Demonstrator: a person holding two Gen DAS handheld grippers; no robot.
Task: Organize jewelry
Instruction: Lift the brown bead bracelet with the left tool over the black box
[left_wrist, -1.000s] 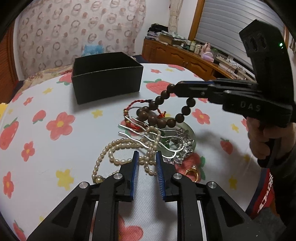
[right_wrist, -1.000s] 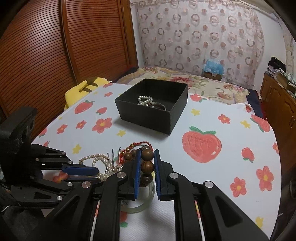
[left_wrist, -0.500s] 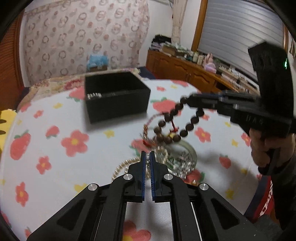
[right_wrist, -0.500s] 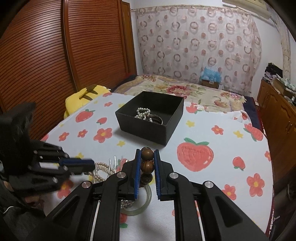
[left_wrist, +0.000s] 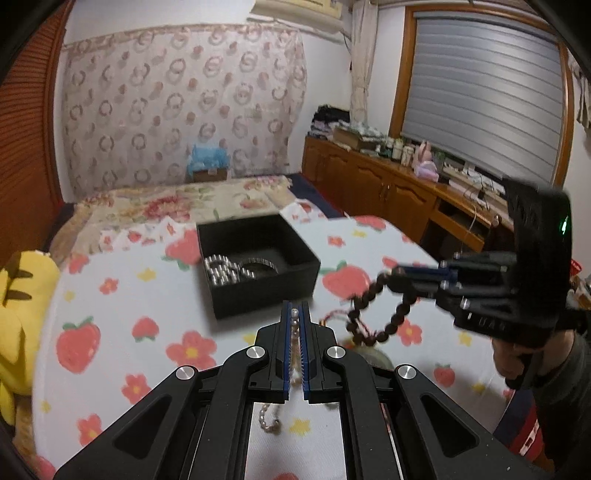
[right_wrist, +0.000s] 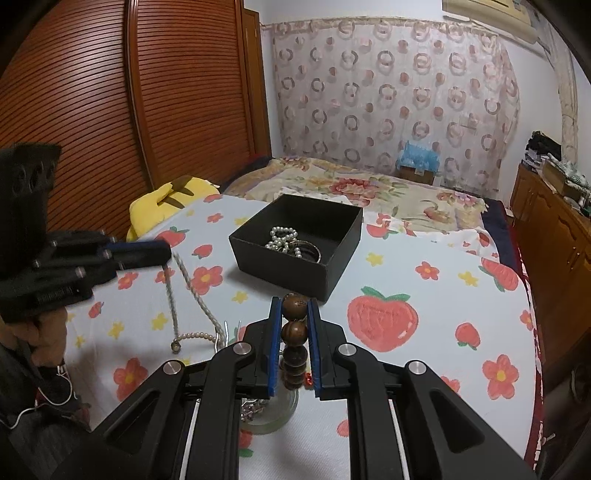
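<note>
1. While both strands hang clear of the flower-and-strawberry printed table (right_wrist: 424, 306), carry them one at a time over the open black cardboard box (right_wrist: 295, 240), which already has a white pearl string and a dark bangle inside.
2. The left tool (left_wrist: 294, 317) is pinched nearly shut on the long cream pearl necklace (right_wrist: 184, 291); in the right wrist view the necklace drapes from its tips down to the cloth, its lower loop lying beside a silver hair fork (right_wrist: 221, 332).
3. Lift that necklace higher before moving across, I judge, so the trailing loop does not snag the fork or drag over the box wall.
4. The right tool (right_wrist: 294, 317) grips the brown wooden bead bracelet (right_wrist: 293, 332) at a narrow gap, with a pale green jade bangle (right_wrist: 273, 417) on the table below it.
5. Compared with a second ago, the left tool has closed on the pearls and risen, and the box interior now shows in its view; the right tool's hold looks unchanged.
</note>
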